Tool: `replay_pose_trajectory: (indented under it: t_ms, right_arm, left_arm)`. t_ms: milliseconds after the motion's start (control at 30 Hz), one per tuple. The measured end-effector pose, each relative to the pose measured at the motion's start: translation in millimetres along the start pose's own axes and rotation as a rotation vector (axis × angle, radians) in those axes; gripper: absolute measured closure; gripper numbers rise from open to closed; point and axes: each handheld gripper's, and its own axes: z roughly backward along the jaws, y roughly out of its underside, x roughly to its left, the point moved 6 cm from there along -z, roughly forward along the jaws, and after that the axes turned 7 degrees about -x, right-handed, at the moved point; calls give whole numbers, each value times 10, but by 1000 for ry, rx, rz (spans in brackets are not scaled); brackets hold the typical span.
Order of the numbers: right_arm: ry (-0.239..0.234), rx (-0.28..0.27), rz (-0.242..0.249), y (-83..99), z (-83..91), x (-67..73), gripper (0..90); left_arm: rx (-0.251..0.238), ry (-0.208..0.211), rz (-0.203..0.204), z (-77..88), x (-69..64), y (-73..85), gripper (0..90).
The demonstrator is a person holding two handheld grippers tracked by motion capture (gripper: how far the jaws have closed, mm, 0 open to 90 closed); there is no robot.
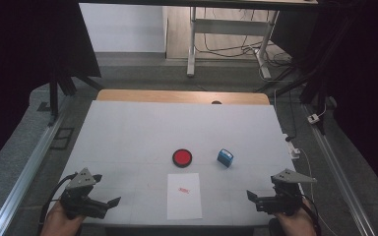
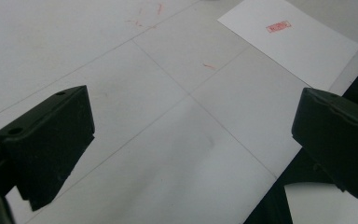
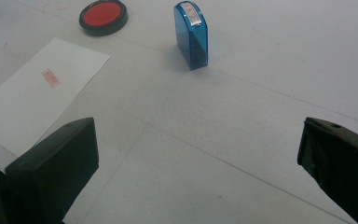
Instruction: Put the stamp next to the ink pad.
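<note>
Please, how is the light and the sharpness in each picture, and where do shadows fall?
High view: the white table is evenly lit, the surroundings dark, small things soft. Left gripper view: the near black tongs look blurred, the white paper sheet with a red stamp mark sharper. Right gripper view: the upright blue plastic stamp casts a soft shadow on the table; the round red ink pad shows no glare.

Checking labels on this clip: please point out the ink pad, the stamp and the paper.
ink pad (image 1: 182,157), high view, red centre.
stamp (image 3: 192,39), right gripper view, blue side.
paper (image 1: 184,204), high view, blank lower part.
</note>
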Motion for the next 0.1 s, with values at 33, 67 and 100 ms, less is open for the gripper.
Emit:
replay_pose_trajectory:
  t_ms: [33,67,100]
  right_arm:
    - [-4,1,-3,2,-4,-2,0]
    - [-8,3,-6,3,-5,-1,0]
    - [-8,4,-1,5,-5,-3,0]
  left_arm:
    - [0,1,2,-1,4,0,0]
    - [-2,3,5,0,7,-5,0]
    - [-3,4,6,-1,8,-9,0]
